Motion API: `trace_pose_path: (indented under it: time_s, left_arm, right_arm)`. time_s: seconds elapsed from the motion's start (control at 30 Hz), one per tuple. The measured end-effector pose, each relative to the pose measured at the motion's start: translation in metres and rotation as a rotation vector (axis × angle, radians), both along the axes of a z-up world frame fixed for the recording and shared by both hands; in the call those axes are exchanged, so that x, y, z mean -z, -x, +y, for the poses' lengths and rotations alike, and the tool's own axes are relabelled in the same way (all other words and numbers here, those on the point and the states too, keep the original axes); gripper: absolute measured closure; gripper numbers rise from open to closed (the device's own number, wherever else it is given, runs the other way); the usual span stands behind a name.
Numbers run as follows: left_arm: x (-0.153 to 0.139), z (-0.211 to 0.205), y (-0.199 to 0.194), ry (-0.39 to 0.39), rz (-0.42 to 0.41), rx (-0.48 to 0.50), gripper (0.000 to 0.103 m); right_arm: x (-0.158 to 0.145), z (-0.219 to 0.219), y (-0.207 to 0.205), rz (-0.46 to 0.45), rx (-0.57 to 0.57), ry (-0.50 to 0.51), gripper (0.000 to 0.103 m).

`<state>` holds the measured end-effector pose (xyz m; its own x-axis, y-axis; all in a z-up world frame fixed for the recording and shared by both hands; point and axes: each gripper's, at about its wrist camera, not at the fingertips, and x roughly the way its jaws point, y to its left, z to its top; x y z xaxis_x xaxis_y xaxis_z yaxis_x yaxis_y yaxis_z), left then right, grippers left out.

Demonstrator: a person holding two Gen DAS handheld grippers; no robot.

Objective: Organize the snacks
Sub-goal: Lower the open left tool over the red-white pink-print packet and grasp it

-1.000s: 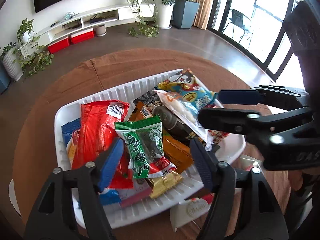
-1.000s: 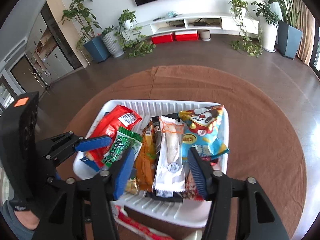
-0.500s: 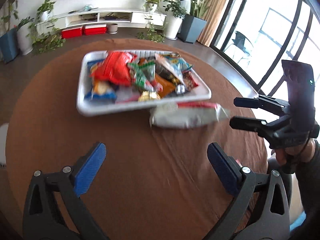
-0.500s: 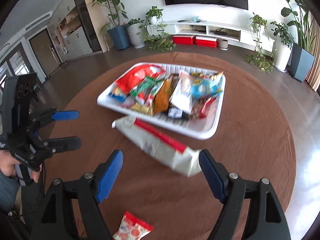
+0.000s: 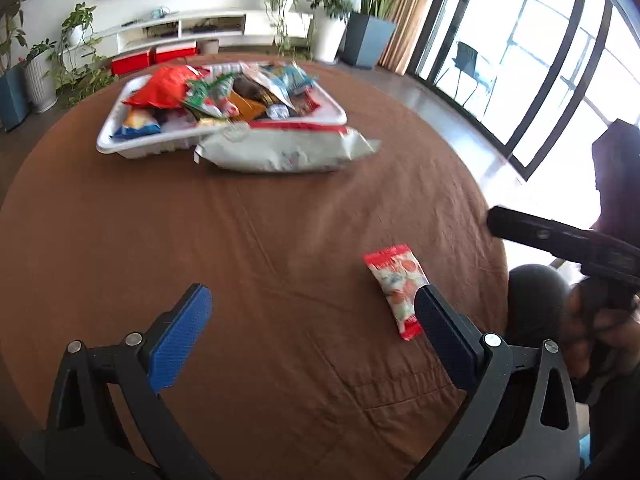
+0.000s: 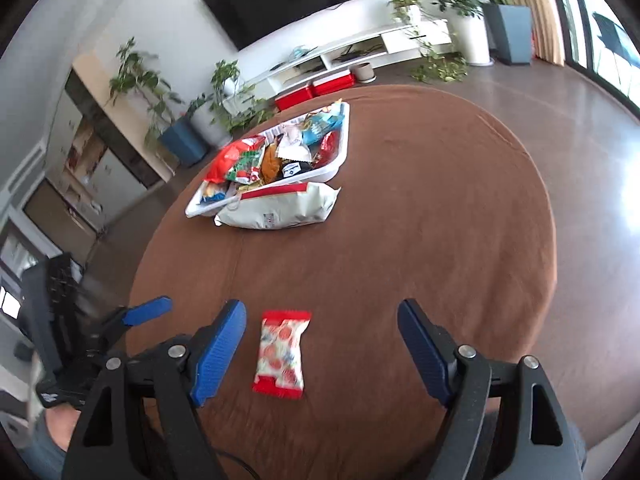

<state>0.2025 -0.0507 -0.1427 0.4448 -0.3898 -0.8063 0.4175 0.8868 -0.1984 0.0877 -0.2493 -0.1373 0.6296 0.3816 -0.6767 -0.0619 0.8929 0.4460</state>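
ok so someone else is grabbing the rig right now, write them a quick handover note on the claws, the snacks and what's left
Left claw: open, holding nothing, over bare tablecloth.
Right claw: open, holding nothing, with the small red and white packet lying flat on the cloth between its fingers, nearer the left one and untouched.
White tray: on the far side of the round table, piled with mixed snack packets.
Big white bag: outside the tray, lying against its near edge.
Done: most snacks are in the tray.
Left: the big bag and the small packet are not yet in the tray; the small packet looks like the easier first pick.
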Motion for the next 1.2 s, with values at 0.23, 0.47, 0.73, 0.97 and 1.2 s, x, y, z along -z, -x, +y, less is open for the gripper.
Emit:
trace_pose_path:
  time_s: [0.23, 0.47, 0.73, 0.97, 1.2]
  left_arm:
    - [0.007, -0.046, 0.003, -0.079, 0.036, -0.010, 0.001]
    - [0.017, -0.078, -0.008, -0.111, 0.062, -0.008, 0.002]
    - [0.030, -0.095, -0.017, -0.175, 0.072, -0.006, 0.027]
    - [0.031, -0.102, -0.018, -0.212, 0.048, 0.018, 0.043]
    - [0.032, -0.104, -0.017, -0.237, 0.033, 0.056, 0.043]
  right_arm:
    - [0.007, -0.003, 0.029, -0.010, 0.083, -0.014, 0.020]
    - [0.012, -0.012, 0.039, -0.036, 0.096, -0.066, 0.020]
    - [0.011, -0.022, 0.046, -0.074, 0.123, -0.124, 0.020]
    - [0.011, -0.021, 0.046, -0.081, 0.122, -0.136, 0.020]
    - [0.010, -0.020, 0.045, -0.082, 0.116, -0.118, 0.020]
